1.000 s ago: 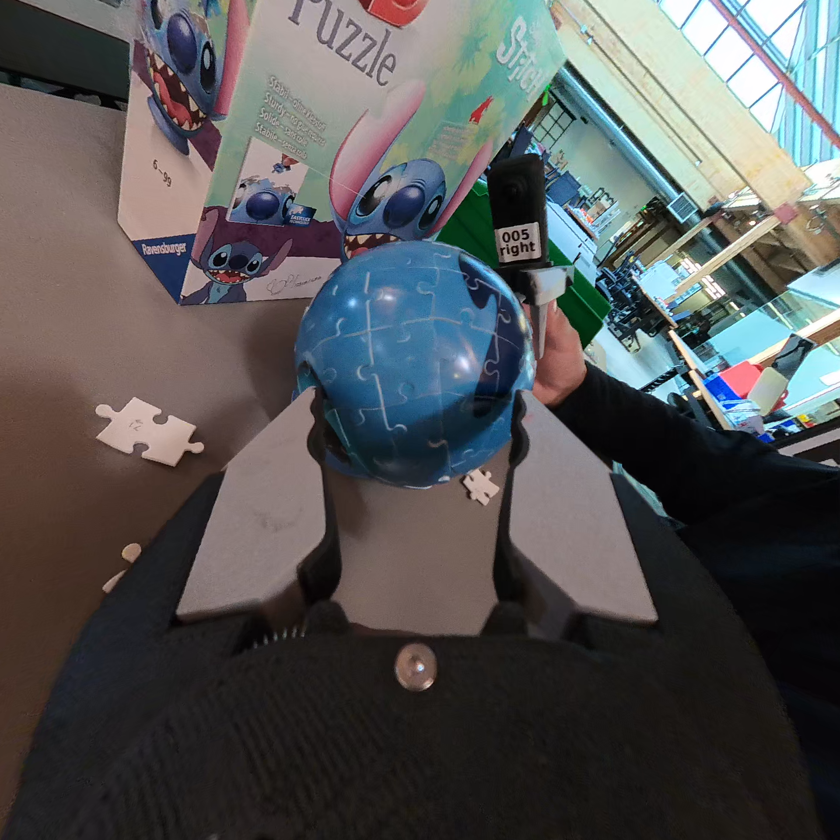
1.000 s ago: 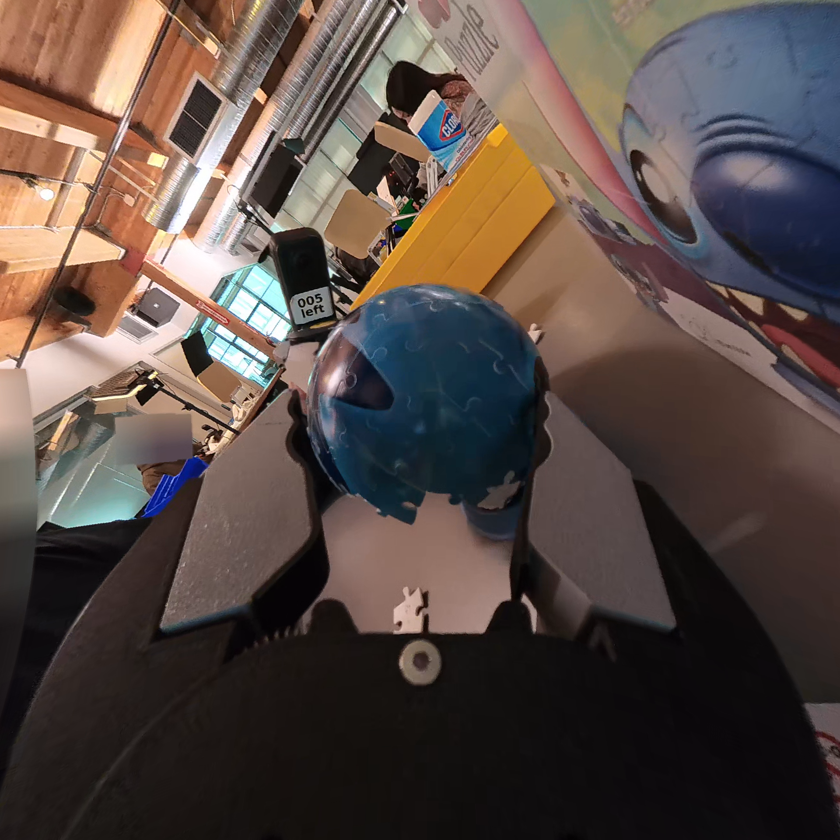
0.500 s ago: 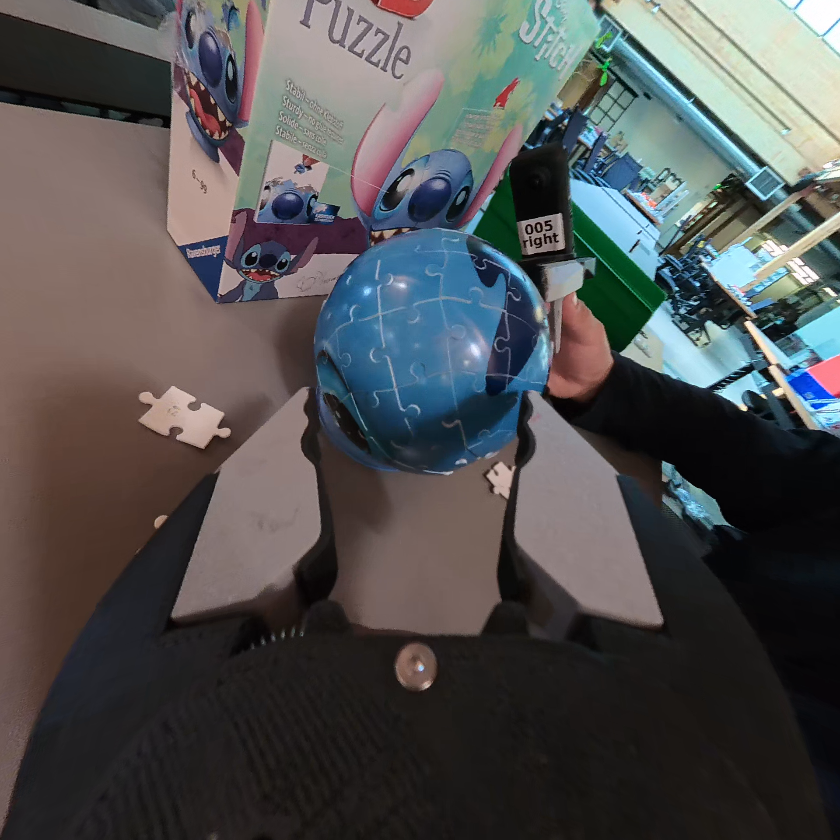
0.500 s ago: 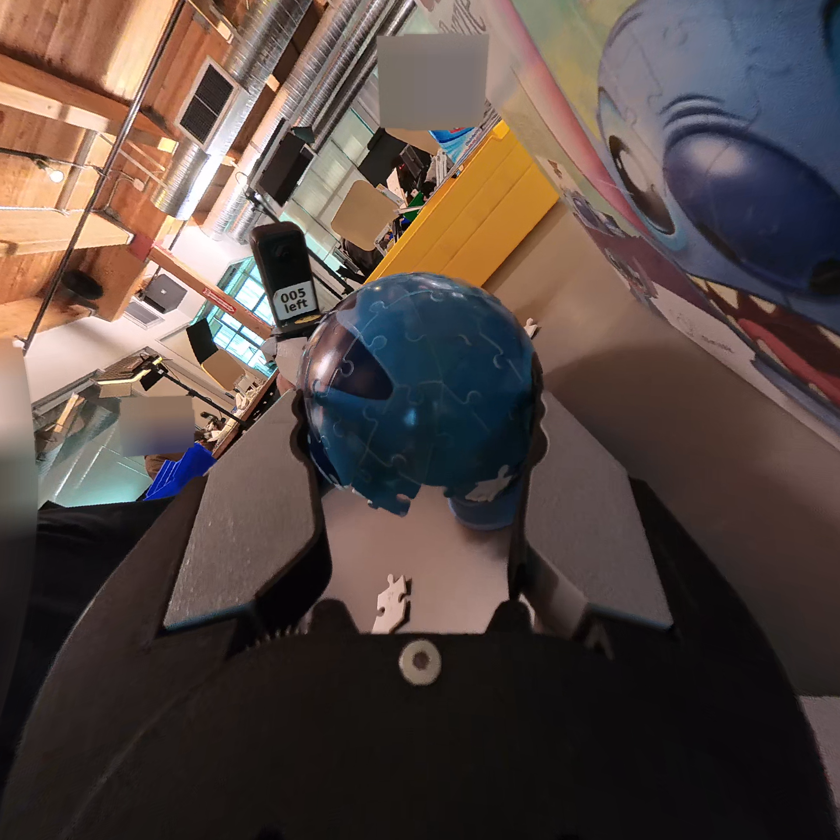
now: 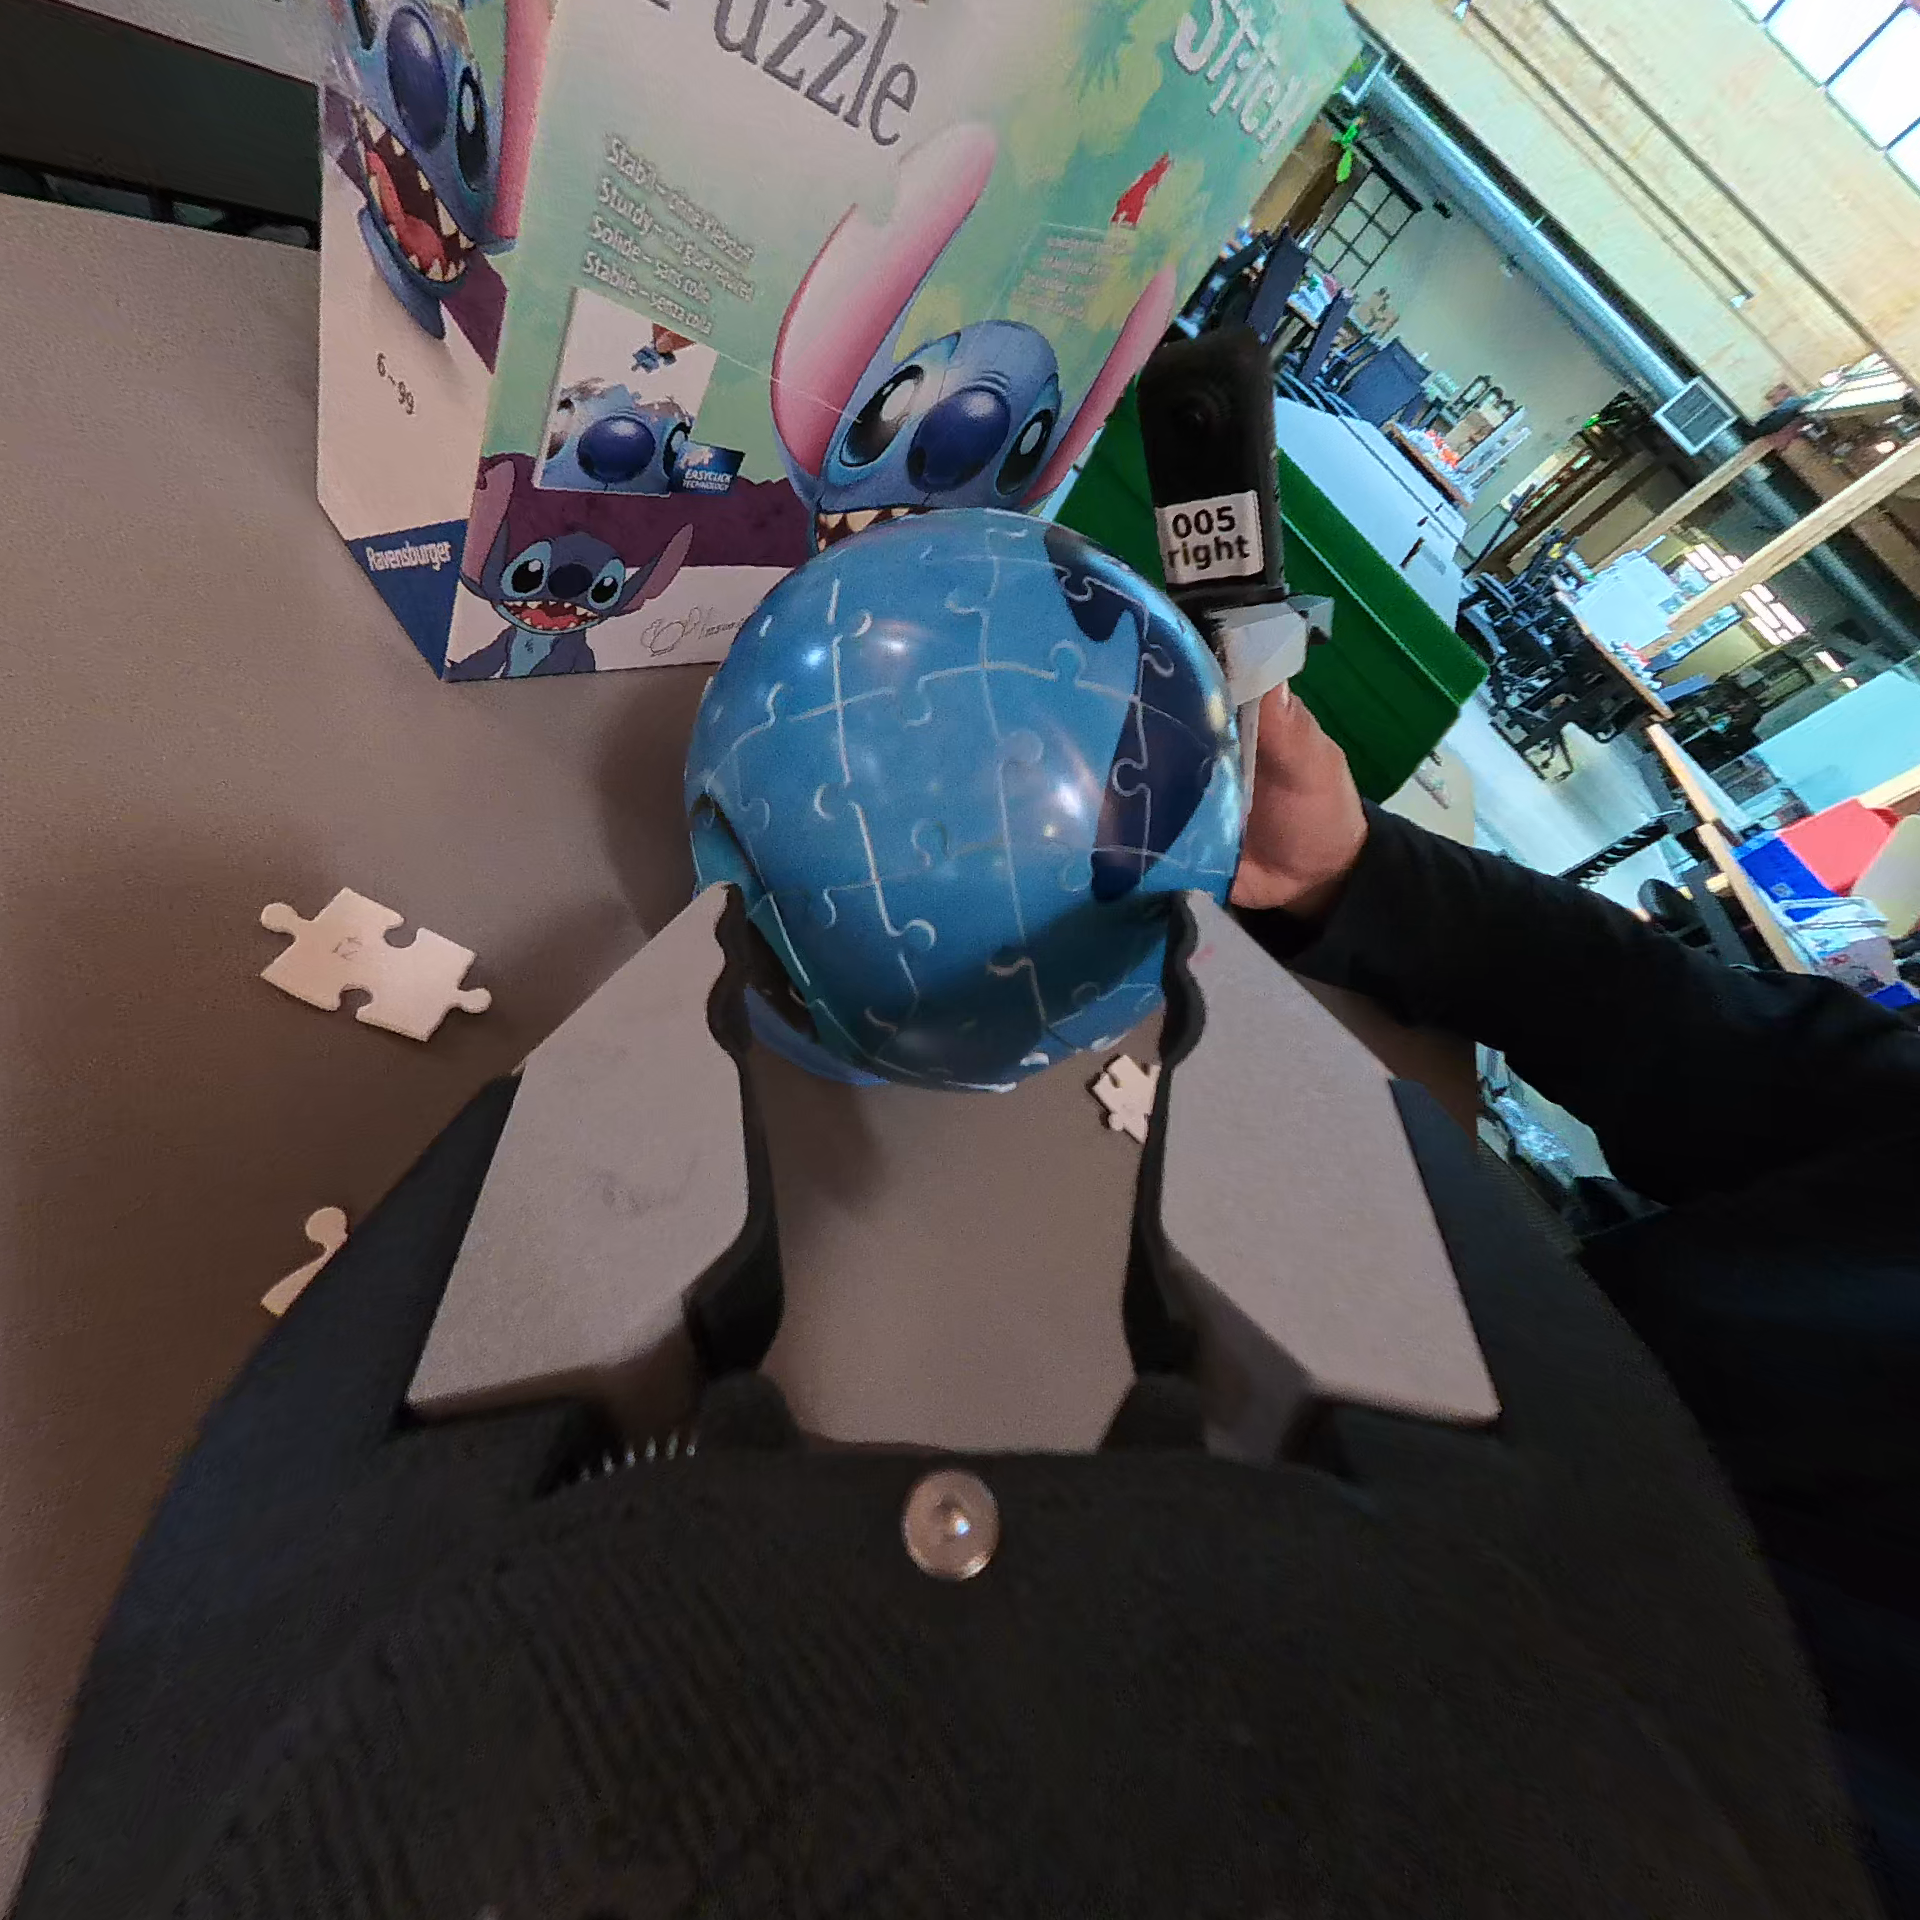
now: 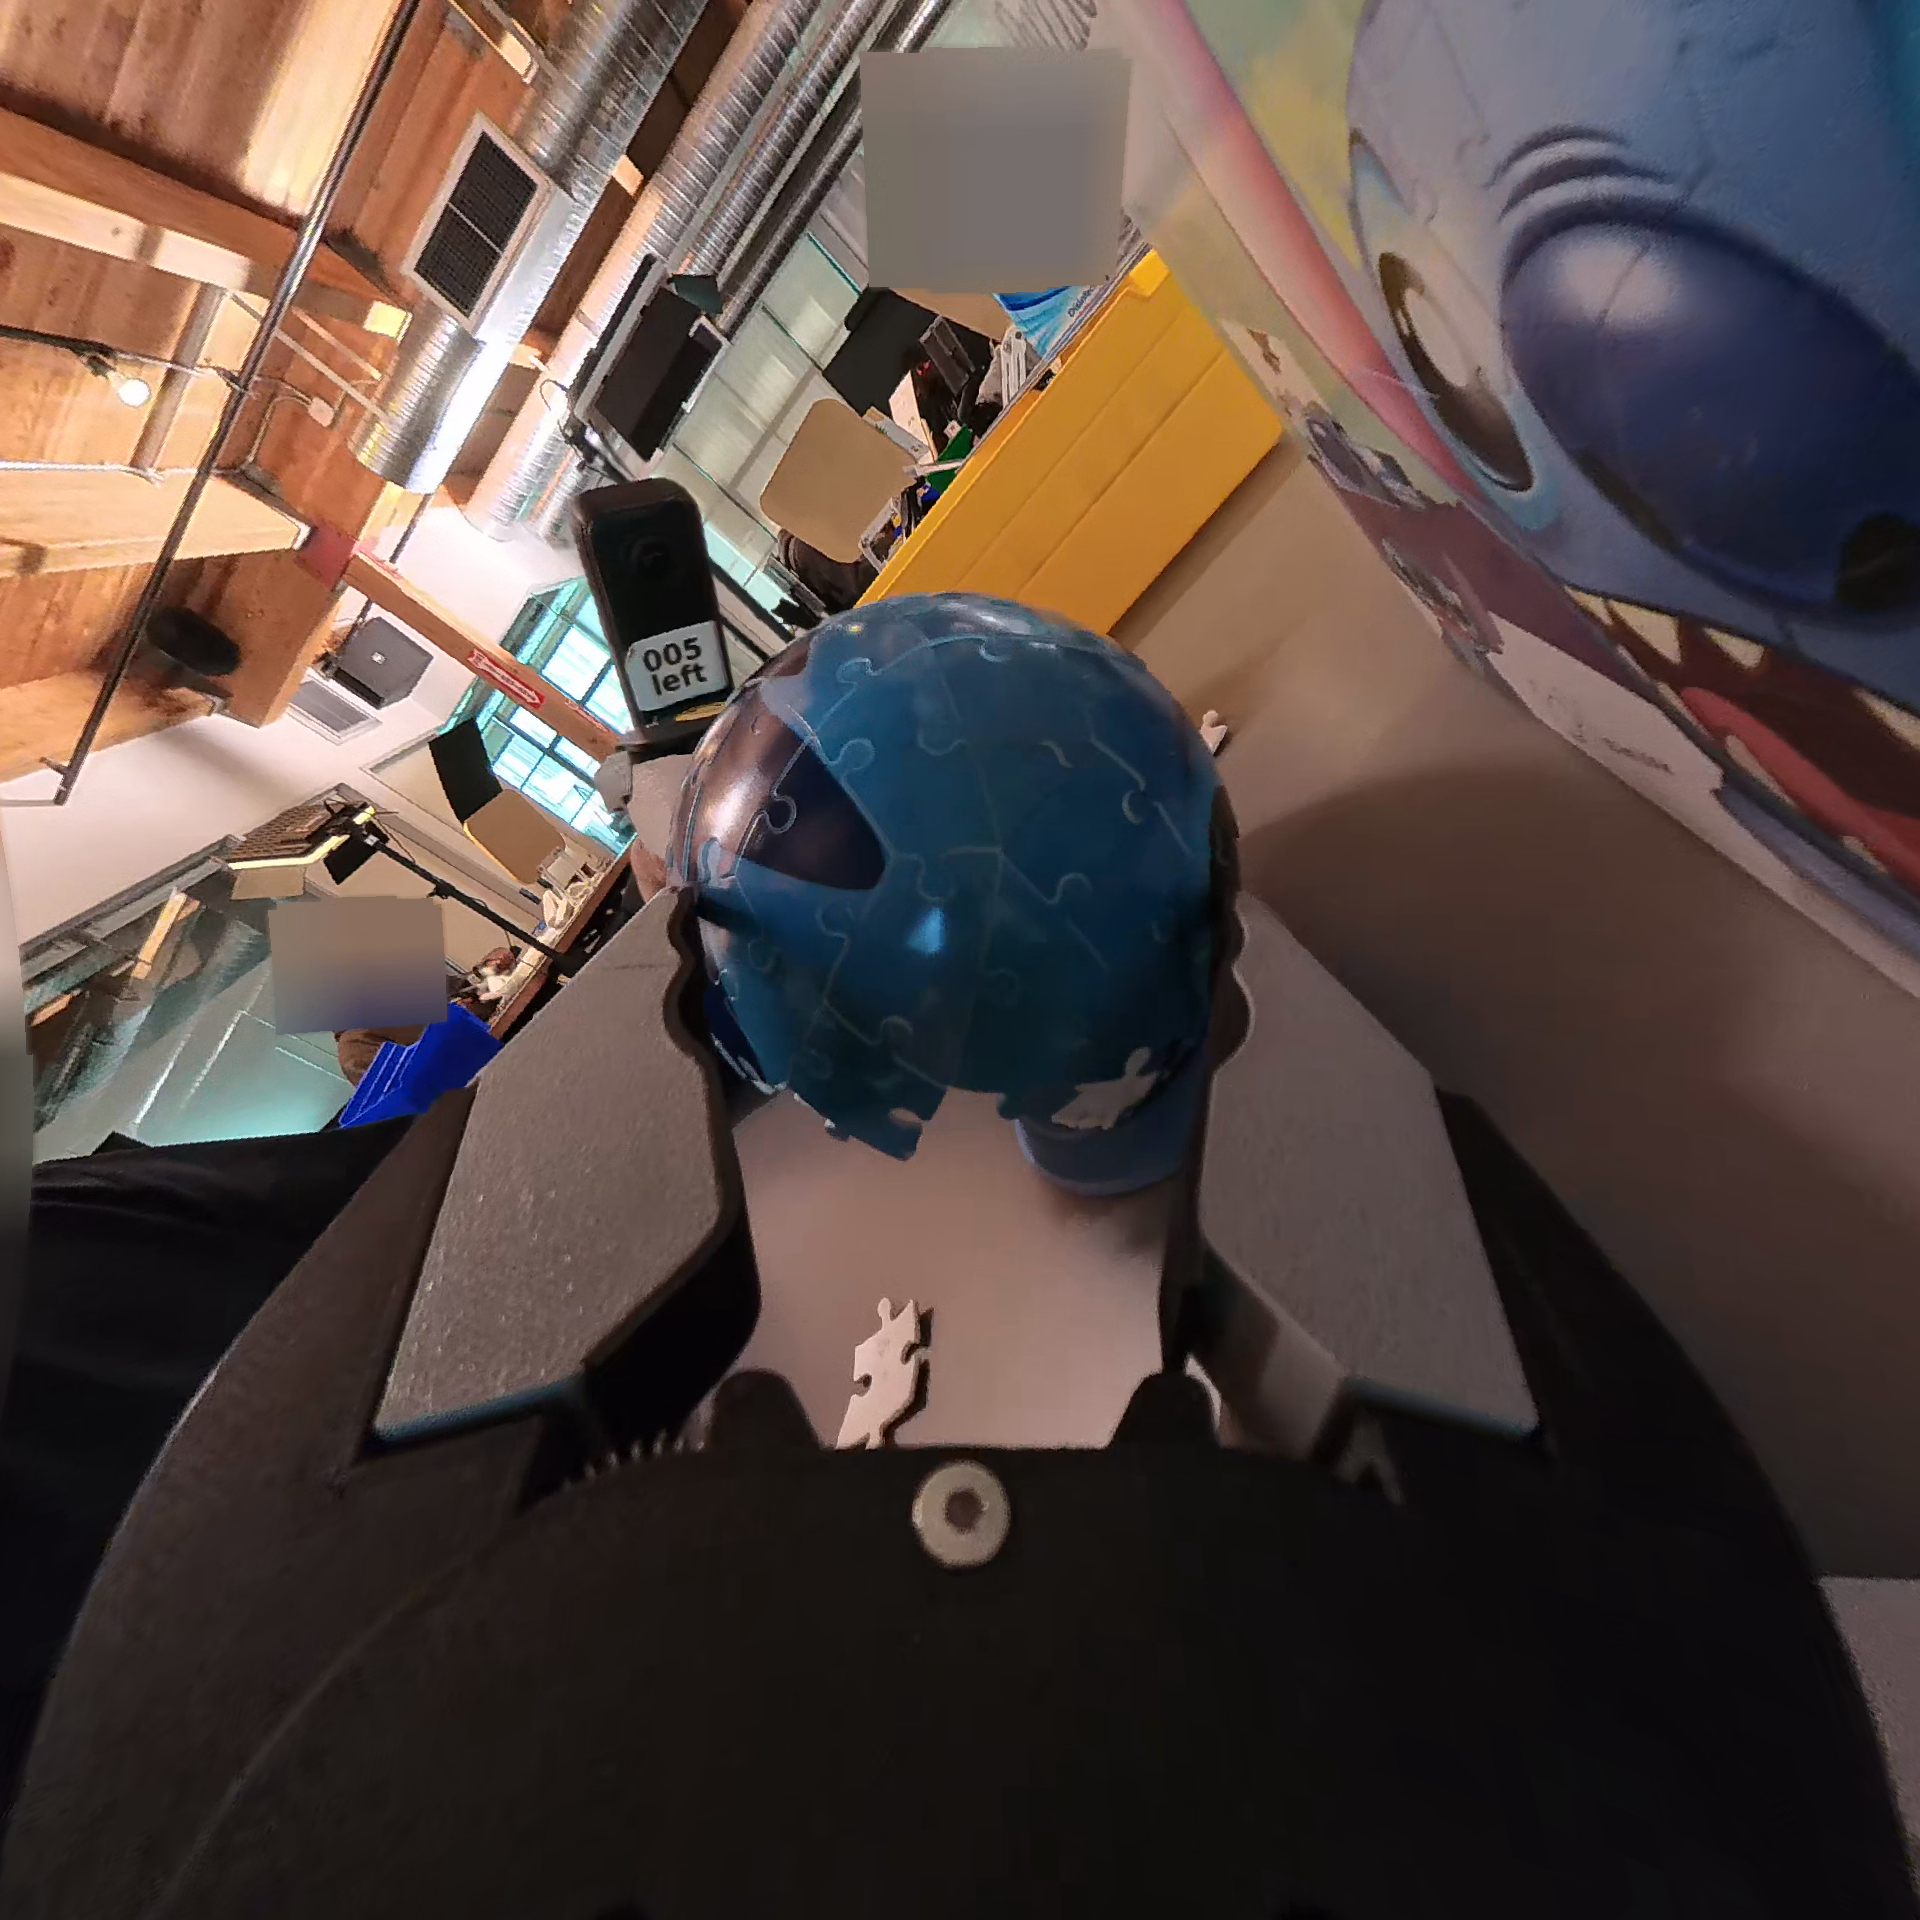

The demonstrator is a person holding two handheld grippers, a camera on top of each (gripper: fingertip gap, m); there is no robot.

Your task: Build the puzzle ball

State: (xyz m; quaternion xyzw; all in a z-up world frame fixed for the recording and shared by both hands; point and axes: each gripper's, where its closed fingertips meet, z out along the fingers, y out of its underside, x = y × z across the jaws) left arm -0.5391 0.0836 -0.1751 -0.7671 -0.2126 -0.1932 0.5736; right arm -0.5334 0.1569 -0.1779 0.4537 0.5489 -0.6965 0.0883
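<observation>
The blue puzzle ball (image 5: 961, 800) is held above the grey table between both grippers, which face each other. My left gripper (image 5: 951, 914) is shut on its lower sides. My right gripper (image 6: 951, 883) is shut on the same ball (image 6: 956, 883) from the opposite side. In the right wrist view the ball's near lower edge is jagged and open, with a blue cap part (image 6: 1112, 1143) beside the gap. The right gripper's camera post (image 5: 1210, 478) and the holding hand (image 5: 1294, 800) show behind the ball.
The tall puzzle box (image 5: 727, 260) stands just behind the ball and fills the right side of the right wrist view (image 6: 1662, 416). White loose pieces (image 5: 369, 961) (image 5: 307, 1257) (image 5: 1127, 1096) lie on the table (image 5: 156, 675). Another piece (image 6: 883, 1371) lies below the right gripper.
Both grippers have stayed shut on the ball. The pair has shifted and tilted slightly, so the box and the loose pieces sit differently in view.
</observation>
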